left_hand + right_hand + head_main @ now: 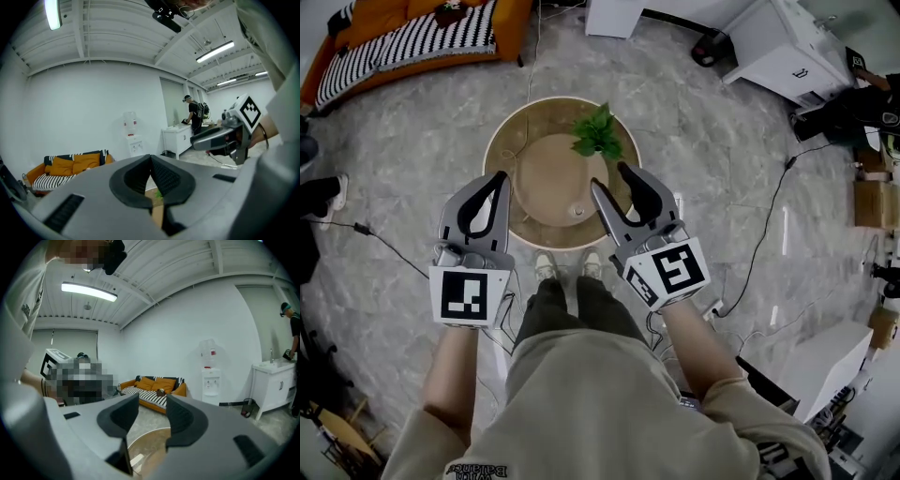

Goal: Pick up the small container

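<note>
Head view: shows the small container (577,212), pale and round, resting on the round table (508,141) near its closer edge, with a green plant (598,133) further back. Places the left gripper (501,178) over the table's left rim, closed to a point and empty. Places the right gripper (609,178) just right of the container, parted, touching nothing as far as can be told.

Left gripper view: confirms jaws pressed together with nothing between them, and catches only a sliver of table and plant beneath.

Right gripper view: confirms jaws apart and empty, with the table below the gap, and gives no sight of the container.

Judged overall: approach only, nothing grasped yet. Left to do: line up on the container, close on it, lift.
</note>
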`<state>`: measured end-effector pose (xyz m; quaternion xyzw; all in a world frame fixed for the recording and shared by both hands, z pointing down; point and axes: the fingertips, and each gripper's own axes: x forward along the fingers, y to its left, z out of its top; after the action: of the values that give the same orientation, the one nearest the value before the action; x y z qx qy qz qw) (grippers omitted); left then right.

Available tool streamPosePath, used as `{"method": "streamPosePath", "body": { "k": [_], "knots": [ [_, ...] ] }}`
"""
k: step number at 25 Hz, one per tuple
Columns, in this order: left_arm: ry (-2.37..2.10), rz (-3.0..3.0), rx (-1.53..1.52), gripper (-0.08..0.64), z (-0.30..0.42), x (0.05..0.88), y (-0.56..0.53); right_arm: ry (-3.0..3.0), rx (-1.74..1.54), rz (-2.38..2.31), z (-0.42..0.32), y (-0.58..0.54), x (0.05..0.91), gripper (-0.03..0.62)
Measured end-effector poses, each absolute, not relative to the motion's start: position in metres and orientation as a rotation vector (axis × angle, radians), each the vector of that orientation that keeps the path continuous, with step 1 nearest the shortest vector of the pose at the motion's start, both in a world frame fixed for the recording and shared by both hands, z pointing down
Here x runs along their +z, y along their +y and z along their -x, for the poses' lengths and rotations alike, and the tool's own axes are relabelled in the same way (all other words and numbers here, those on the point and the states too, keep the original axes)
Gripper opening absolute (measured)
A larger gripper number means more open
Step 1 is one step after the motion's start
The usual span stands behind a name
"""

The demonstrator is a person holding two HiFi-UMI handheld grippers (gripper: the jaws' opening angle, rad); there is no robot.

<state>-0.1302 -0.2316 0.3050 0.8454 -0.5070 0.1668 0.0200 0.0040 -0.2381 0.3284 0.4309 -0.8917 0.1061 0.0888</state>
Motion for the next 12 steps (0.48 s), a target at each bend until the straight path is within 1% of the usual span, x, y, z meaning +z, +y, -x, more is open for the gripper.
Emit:
{"method": "streamPosePath", "body": {
  "k": [6, 9, 12],
  "knots": [
    [-1.504, -2.624, 0.510, 0.006, 0.114, 0.361, -0.249, -2.555, 0.428, -1.230, 0.000, -0.250, 0.424, 0.211],
    [-1.485, -2.582, 0.502, 0.005, 0.113, 0.401, -0.254, -2.521, 0.508, -1.209, 0.004, -0.252, 0.465, 0.231],
    [-1.454, -2.538, 0.562, 0.006, 0.113, 0.443, -0.255, -2.500, 0.540, -1.187, 0.010, -0.252, 0.501, 0.242]
  ]
}}
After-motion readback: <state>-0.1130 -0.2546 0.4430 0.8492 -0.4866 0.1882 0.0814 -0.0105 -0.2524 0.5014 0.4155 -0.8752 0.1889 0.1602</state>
